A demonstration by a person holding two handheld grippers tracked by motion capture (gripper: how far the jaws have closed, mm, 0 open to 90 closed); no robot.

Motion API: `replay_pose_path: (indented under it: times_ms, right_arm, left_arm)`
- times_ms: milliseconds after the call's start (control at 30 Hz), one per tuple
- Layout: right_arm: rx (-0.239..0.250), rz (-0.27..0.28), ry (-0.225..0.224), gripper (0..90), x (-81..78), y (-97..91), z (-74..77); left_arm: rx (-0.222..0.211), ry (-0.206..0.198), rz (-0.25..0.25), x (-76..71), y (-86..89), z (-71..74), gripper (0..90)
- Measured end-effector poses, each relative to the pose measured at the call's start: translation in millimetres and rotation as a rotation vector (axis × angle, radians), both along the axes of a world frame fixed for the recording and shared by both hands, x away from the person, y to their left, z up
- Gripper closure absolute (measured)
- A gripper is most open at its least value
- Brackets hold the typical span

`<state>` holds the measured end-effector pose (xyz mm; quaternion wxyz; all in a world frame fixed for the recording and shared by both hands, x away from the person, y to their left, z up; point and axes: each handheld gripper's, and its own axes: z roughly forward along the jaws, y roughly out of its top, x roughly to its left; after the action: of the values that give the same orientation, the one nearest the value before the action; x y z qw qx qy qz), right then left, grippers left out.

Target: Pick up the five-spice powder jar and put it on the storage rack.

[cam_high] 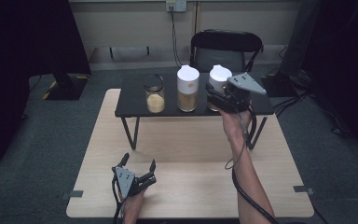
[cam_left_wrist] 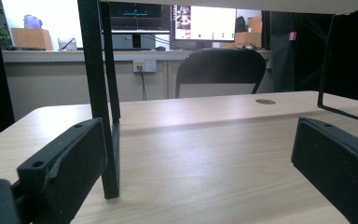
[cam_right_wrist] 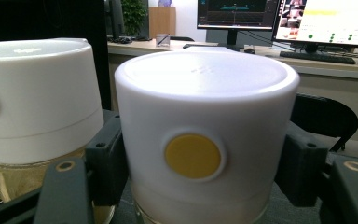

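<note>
Right gripper: the right gripper (cam_high: 219, 95) is raised to the low black metal shelf (cam_high: 130, 105) and pinches the white plastic cap of the round glass jar of tan grains (cam_right_wrist: 205, 140); one black jaw presses each side of the cap, with its yellow round button facing the camera that rides on this gripper.
Held jar: at the shelf's right end, near the right edge; whether its base rests on the shelf I cannot tell.
Neighbour jar: a second white-capped glass jar of tan grains (cam_high: 188, 88) stands just to the left of the jaws, with a narrow gap between the two caps.
Open jar: a lidless round glass jar part-filled with pale grains (cam_high: 154, 95) stands farther left, well apart from the grip.
Left gripper: the left gripper (cam_high: 137, 170) rests low at the near edge of the pale wooden table (cam_high: 191, 154), its jaws spread wide with nothing between them.
Room ahead of the left gripper: bare tabletop runs on under the shelf; a thin black shelf leg (cam_left_wrist: 105, 116) rises just beside the jaw on the left of the left gripper view.
</note>
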<state>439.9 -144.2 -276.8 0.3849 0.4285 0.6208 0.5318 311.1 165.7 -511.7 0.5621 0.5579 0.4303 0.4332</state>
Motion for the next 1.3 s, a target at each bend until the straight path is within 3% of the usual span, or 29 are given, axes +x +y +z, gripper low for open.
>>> replay_pose_path:
  times_ms: [933, 1067, 1300]
  right_arm:
    - [0.012, 0.0, -0.01, 26.5, 2.2, -1.1, -3.5]
    - [0.008, -0.007, -0.019, 20.9, 2.3, 0.8, -3.7]
    - [0.026, -0.029, -0.041, 1.1, 2.3, 0.0, -4.7]
  left_arm:
    - [0.001, 0.001, 0.005, -0.1, -0.1, 0.0, 3.0]
    - [0.001, 0.001, 0.005, -0.1, -0.1, 0.0, 3.0]
    - [0.0, 0.0, 0.007, 0.0, -0.2, 0.0, 3.1]
